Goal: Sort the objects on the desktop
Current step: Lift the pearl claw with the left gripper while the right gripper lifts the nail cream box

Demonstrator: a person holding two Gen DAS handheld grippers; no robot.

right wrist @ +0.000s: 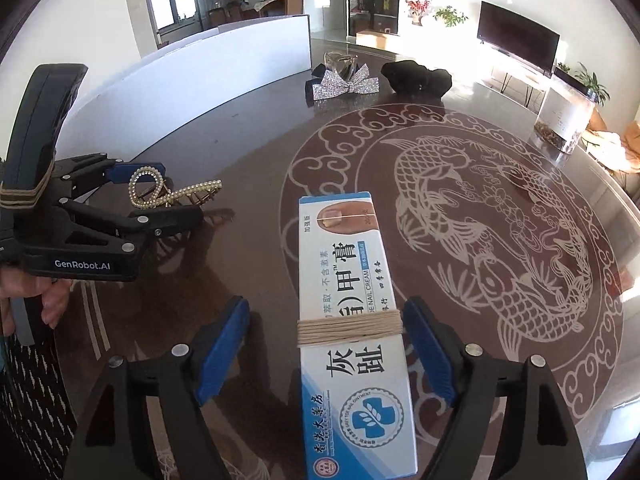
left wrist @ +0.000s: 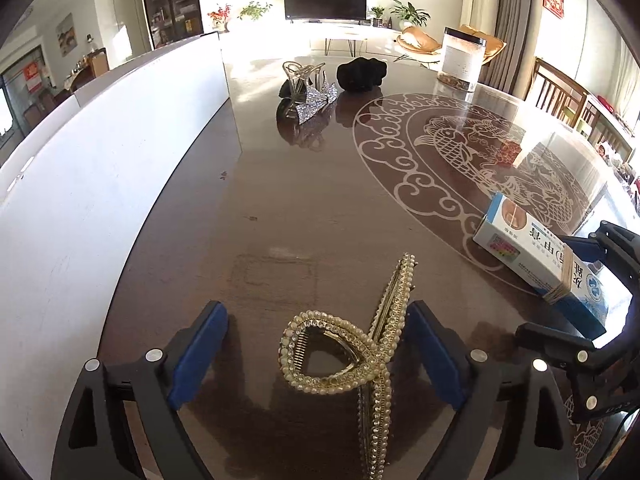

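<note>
A gold pearl-studded hair clip point(left wrist: 360, 352) lies on the dark table between the open fingers of my left gripper point(left wrist: 316, 344); it touches the right pad. It also shows in the right wrist view point(right wrist: 168, 192), inside the left gripper point(right wrist: 160, 196). A blue-and-white nail cream box point(right wrist: 352, 320) wrapped with twine lies between the open fingers of my right gripper point(right wrist: 326, 340), close to the right pad. The box also shows in the left wrist view point(left wrist: 536, 252), with the right gripper point(left wrist: 600, 280) around it.
At the far side lie a silver glitter bow clip point(left wrist: 316, 100), a clear hair claw point(left wrist: 298, 76) and a black lumpy object point(left wrist: 362, 74). A clear container point(left wrist: 460, 58) stands at the back right. A white panel point(left wrist: 100, 152) runs along the table's left edge.
</note>
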